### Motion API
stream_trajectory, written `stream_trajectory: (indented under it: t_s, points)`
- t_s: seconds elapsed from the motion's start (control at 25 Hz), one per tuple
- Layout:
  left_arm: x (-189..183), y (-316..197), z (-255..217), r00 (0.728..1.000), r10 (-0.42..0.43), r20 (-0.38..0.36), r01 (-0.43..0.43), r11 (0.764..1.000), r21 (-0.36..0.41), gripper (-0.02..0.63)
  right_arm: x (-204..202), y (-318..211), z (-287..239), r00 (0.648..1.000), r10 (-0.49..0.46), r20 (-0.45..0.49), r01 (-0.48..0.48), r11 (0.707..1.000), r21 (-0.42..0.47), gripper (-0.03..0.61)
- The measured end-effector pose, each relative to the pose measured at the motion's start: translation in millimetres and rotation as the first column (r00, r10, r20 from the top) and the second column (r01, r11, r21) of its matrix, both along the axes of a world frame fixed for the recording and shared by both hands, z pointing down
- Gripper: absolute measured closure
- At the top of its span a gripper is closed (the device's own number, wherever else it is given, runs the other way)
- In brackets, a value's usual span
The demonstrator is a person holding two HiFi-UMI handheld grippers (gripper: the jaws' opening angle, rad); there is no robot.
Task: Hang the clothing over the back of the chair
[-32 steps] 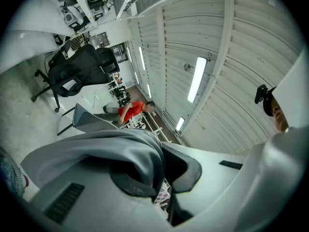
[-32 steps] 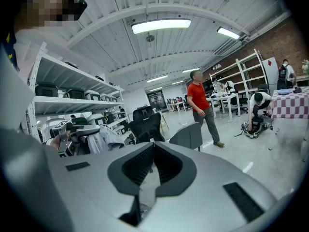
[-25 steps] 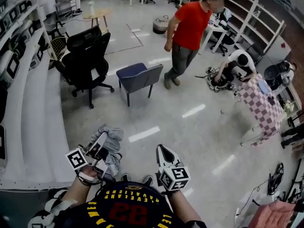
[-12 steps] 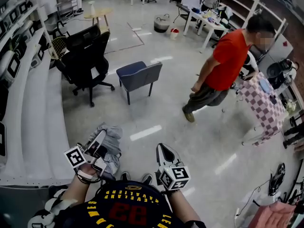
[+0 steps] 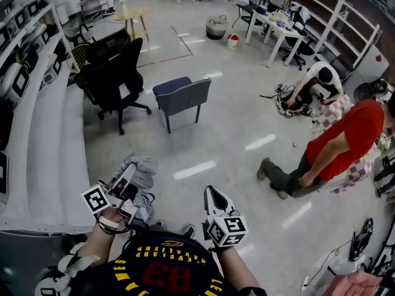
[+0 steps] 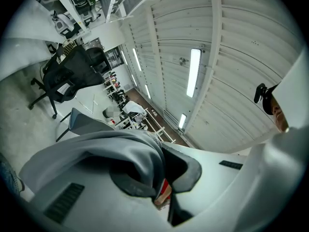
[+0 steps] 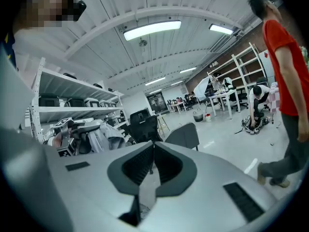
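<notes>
- Dangling from the left tool [image 5: 128, 180], the grey clothing [image 5: 145, 176] sits bunched in a wad at the person's waist, above the floor. The left gripper view shows one fold pinched between jaws drawn narrow onto the cloth.
- Right tool [image 5: 213, 201]: jaws together with nothing between them, held beside the left tool and apart from the cloth.
- Target, by my reading: the blue-grey chair [image 5: 182, 96], well apart across open floor, with its back on the nearer side. A black office chair [image 5: 114, 73] stands just to its left.
- Step in hand (judgement): carrying. Nothing is hung yet.
- Risk 1: the grip is on a single fold, so the wad may slide out during the walk, or a loose end may trail and catch underfoot.
- Risk 2: bunched cloth laid on the back would sit as a lump and slip off. The right tool probably needs to take a second edge and spread it.
- Risk 3: a person in a red shirt [image 5: 345, 142] is mid-stride at the right and could cross the route.
</notes>
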State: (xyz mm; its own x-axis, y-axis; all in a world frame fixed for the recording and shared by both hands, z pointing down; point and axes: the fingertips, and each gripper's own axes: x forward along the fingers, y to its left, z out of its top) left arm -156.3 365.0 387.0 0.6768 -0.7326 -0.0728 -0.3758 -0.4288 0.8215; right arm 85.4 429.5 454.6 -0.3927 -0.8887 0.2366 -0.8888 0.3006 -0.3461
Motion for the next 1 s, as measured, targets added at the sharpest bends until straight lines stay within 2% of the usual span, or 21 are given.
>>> stream_trajectory:
  t_s: [0.16, 0.44, 0.64, 1.0]
  points:
    - [10.6, -3.4, -2.4, 1.000, -0.017, 0.018, 0.017, 1.000, 0.001, 0.586, 20.3, -7.5, 5.8, 1.000, 0.007, 0.013, -0.007, 1.000, -0.011, 0.566]
    - [15.0, -33.5, 6.1, 0.999, -0.027, 0.043, 0.028, 0.999, -0.017, 0.586, 29.1, -33.9, 17.7, 1.000, 0.009, 0.028, -0.008, 0.999, -0.038, 0.566]
    - [10.6, -83.6, 11.9, 0.999, -0.014, 0.030, 0.014, 1.000, -0.010, 0.587, 29.4, -78.9, 23.0, 0.999, 0.035, 0.009, -0.034, 0.998, -0.048, 0.566]
    - [-10.9, -196.3, 13.5, 0.999, 0.012, 0.032, -0.012, 1.000, 0.015, 0.586, 2.1, -191.0, 10.9, 0.998, 0.056, -0.023, -0.057, 0.998, -0.034, 0.566]
